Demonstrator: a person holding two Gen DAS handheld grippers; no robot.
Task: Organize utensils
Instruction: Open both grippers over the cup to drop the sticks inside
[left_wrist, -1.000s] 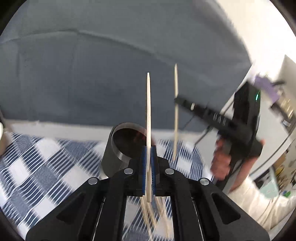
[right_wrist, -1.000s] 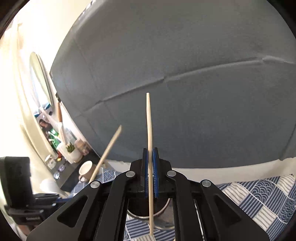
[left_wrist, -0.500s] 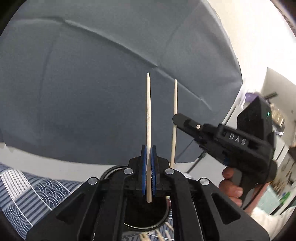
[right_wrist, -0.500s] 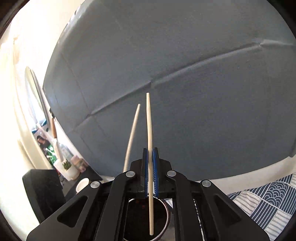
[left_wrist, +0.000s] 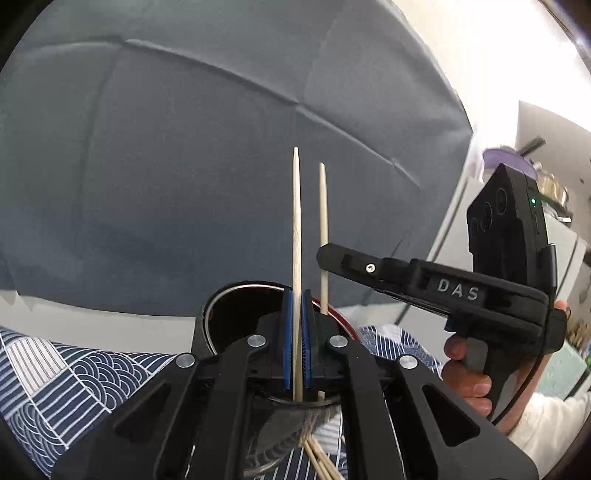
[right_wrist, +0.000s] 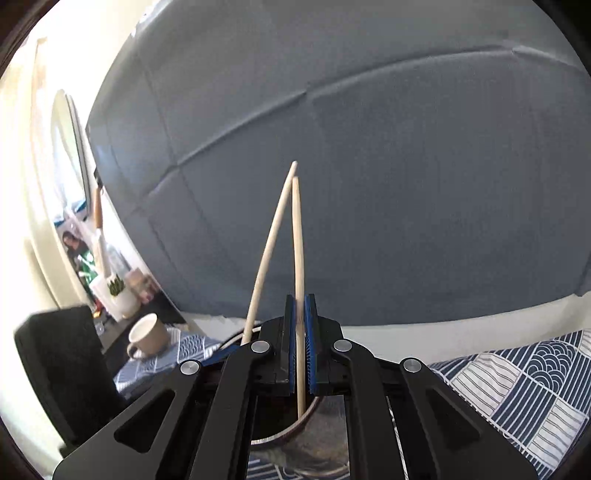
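My left gripper (left_wrist: 296, 295) is shut on an upright pale wooden chopstick (left_wrist: 296, 221). Its lower end hangs in the mouth of a dark round holder (left_wrist: 221, 317) on the patterned cloth. Just to the right, my right gripper (left_wrist: 325, 258) is shut on a second chopstick (left_wrist: 323, 206), which also dips into the holder. In the right wrist view the right gripper (right_wrist: 300, 299) pinches its chopstick (right_wrist: 297, 240) over the holder's rim (right_wrist: 291, 430). The left gripper's chopstick (right_wrist: 269, 243) leans in beside it, tips almost meeting. Several more chopsticks (left_wrist: 317, 458) lie on the cloth.
A blue-and-white patterned cloth (left_wrist: 74, 373) covers the table, backed by a grey-blue upholstered panel (left_wrist: 184, 166). A beige mug (right_wrist: 147, 334) and a white plant pot (right_wrist: 118, 295) stand at the far left. A person's hand (left_wrist: 469, 373) grips the right tool.
Both grippers have sunk toward the holder with their chopsticks still clamped. The two sticks have drawn closer together, and their lower ends now sit inside the holder's mouth.
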